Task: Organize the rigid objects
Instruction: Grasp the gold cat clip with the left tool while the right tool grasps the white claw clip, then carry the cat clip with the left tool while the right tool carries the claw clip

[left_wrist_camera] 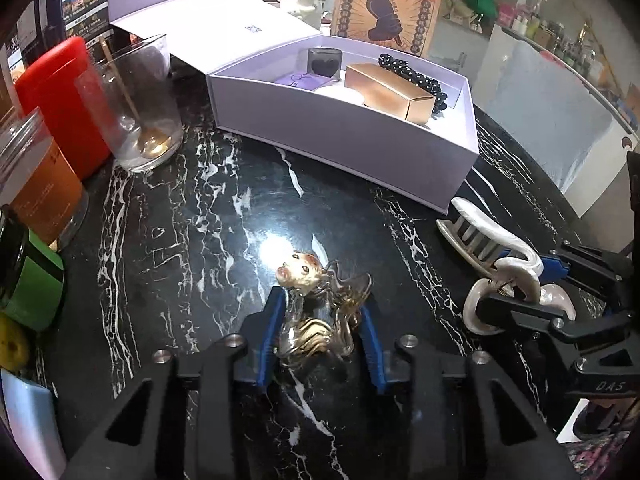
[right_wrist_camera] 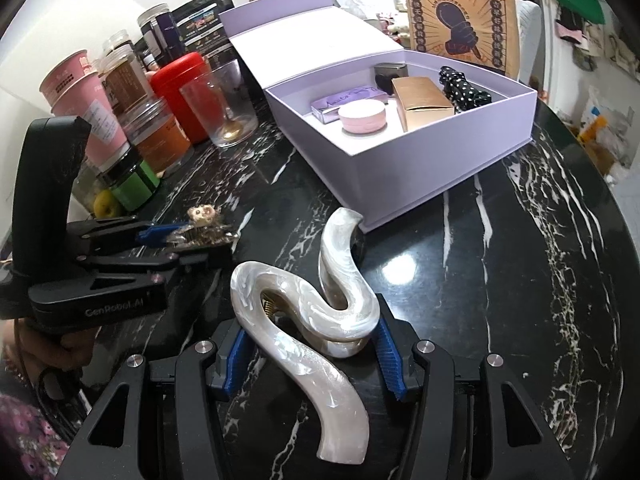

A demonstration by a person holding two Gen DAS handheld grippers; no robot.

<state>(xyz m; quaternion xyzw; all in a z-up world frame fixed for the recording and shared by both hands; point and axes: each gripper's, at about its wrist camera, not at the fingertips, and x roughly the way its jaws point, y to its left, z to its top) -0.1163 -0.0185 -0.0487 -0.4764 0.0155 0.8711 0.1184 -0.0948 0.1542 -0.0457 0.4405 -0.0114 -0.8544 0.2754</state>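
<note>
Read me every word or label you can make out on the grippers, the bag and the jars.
"GenRobot.AI": on the left tongs' body, right wrist view.
"DAS": on the right tongs' body, left wrist view.
"鲜", with "想吃炸鸡的心是藏不住的": on the brown paper bag.
Jar labels, pink cups, black packets: too small to read.

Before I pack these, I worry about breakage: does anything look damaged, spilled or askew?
Nothing looks broken or spilled. The pearly white S-shaped hair claw and the clear amber claw with a small animal head sit whole between the tongs; the open lilac box lies askew.
</note>
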